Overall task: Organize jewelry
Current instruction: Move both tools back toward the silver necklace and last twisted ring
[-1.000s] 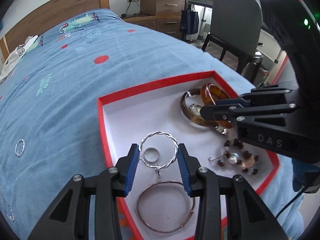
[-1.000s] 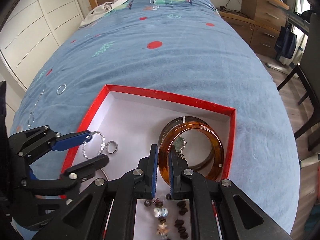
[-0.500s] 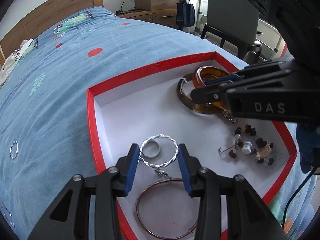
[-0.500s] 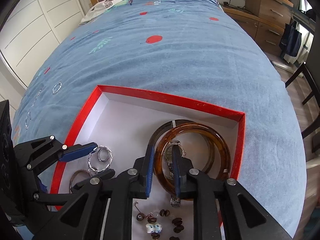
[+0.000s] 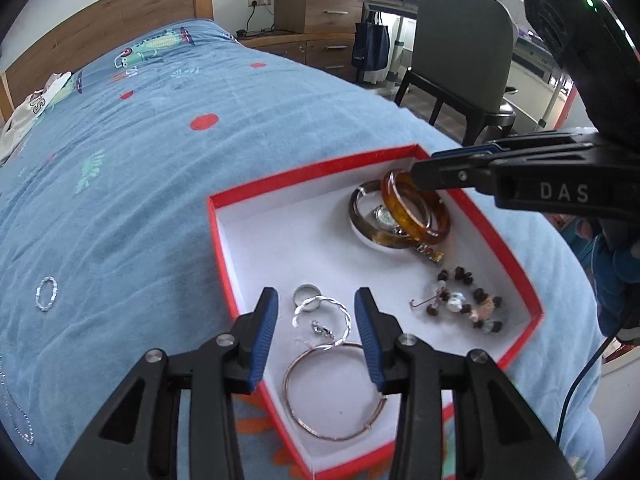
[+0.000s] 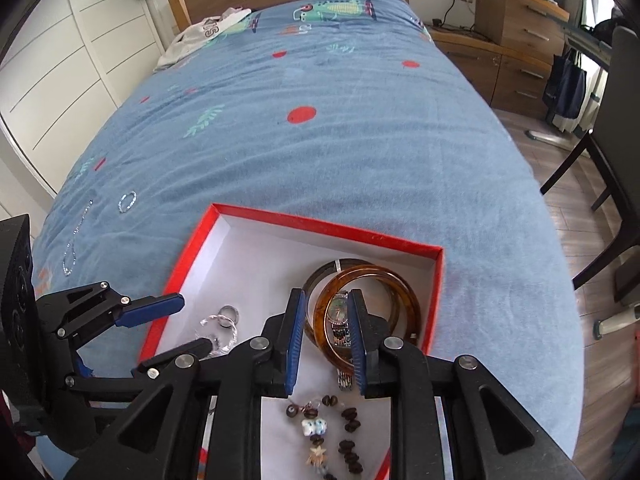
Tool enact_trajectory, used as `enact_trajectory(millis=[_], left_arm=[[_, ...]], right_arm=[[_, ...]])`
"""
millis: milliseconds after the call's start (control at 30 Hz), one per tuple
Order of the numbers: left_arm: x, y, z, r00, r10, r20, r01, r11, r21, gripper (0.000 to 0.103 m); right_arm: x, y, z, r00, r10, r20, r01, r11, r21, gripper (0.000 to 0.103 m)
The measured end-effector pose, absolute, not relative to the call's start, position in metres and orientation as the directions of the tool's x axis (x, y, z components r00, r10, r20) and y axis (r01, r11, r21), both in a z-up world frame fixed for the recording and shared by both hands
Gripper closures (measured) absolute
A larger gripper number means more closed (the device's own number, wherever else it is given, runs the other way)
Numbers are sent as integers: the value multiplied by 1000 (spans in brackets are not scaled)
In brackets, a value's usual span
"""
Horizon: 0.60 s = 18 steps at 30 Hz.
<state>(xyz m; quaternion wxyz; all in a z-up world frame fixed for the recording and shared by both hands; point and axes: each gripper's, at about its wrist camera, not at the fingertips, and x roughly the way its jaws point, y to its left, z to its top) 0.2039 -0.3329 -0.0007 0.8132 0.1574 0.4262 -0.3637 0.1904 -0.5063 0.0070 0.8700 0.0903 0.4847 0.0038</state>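
Note:
A red box (image 5: 312,169) (image 6: 320,221) with a white floor lies on the blue bed. In it are an amber bangle (image 5: 416,216) (image 6: 404,292), a dark bangle (image 5: 358,216), a watch (image 6: 340,320), a beaded bracelet (image 5: 468,300) (image 6: 348,432), a silver twisted hoop (image 5: 340,316) (image 6: 224,330), a small ring (image 5: 306,293) and a thin round bangle (image 5: 332,392). My left gripper (image 5: 316,328) is open above the twisted hoop, which lies free. My right gripper (image 6: 325,340) is open above the amber bangle and watch.
A small beaded ring (image 5: 45,293) (image 6: 127,201) and a thin chain (image 6: 76,236) lie on the blue bedspread left of the box. A white garment (image 6: 204,32) lies by the headboard. A grey chair (image 5: 460,48) and wooden drawers (image 5: 320,4) stand to the right.
My left gripper let the twisted hoop down into the box and drew back. My right gripper opened, left the amber bangle on the dark bangle, and rose.

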Motion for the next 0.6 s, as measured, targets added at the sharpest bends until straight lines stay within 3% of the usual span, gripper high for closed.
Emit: enact_trajectory(millis=[400,600], left_arm=[[189,-222,103,527,-454,-718,632,774,-25,65],[188,-124,161,658,-376,-652,490,872,-8,65]], right_arm=[[148,-464,107,630,61,-774,43,993,113,77],[133,-421,157,685,72,-725,-7,996,93,67]])
